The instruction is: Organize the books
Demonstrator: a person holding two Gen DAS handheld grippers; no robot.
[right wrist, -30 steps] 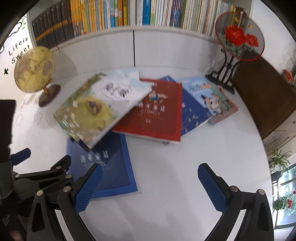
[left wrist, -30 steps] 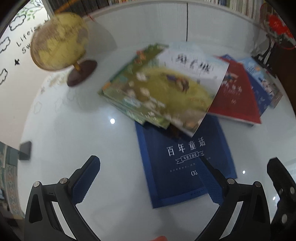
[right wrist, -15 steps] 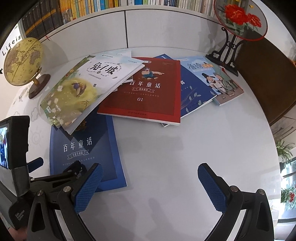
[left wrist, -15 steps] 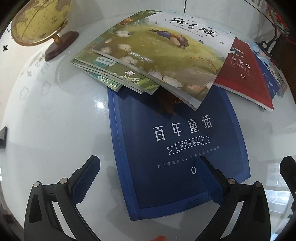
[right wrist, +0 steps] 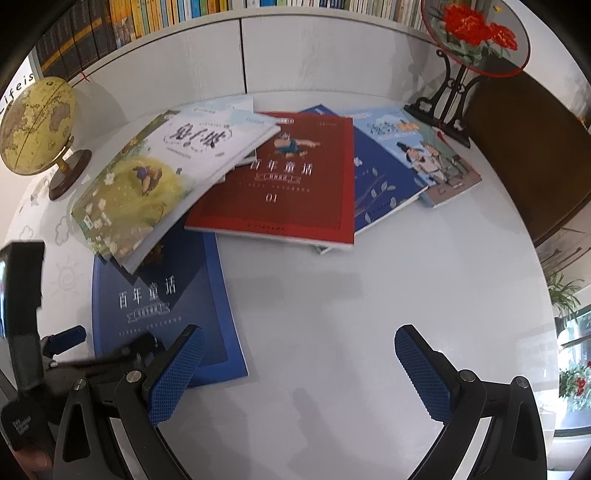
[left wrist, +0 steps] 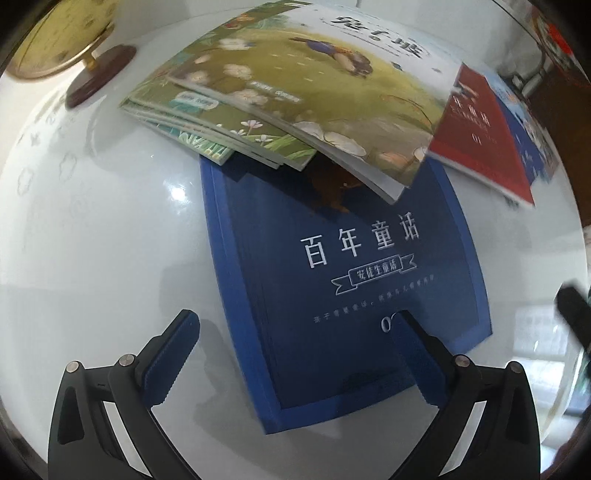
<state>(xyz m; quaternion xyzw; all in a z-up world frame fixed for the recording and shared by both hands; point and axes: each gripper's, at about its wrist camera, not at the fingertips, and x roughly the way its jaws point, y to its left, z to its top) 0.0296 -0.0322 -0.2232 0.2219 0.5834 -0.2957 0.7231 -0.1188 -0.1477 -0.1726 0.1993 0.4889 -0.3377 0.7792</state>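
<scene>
White and glossy, the counter (right wrist: 351, 314) is carrying a loose spread of books below a packed bookshelf (right wrist: 184, 14). Lying flat nearest the tools is the dark blue book (left wrist: 332, 280) — its far end is sitting under the green picture book (left wrist: 314, 81), which is also overlapping the red book (right wrist: 291, 181). Beyond that, more blue books (right wrist: 384, 162) are fanning out toward a round fan stand (right wrist: 472, 40). A globe (right wrist: 33, 125) is standing at the left. The left tool (left wrist: 295, 332) is hanging open over the blue cover's near corner — the right tool (right wrist: 299, 350) is gaping wide over bare counter, holding nothing.
</scene>
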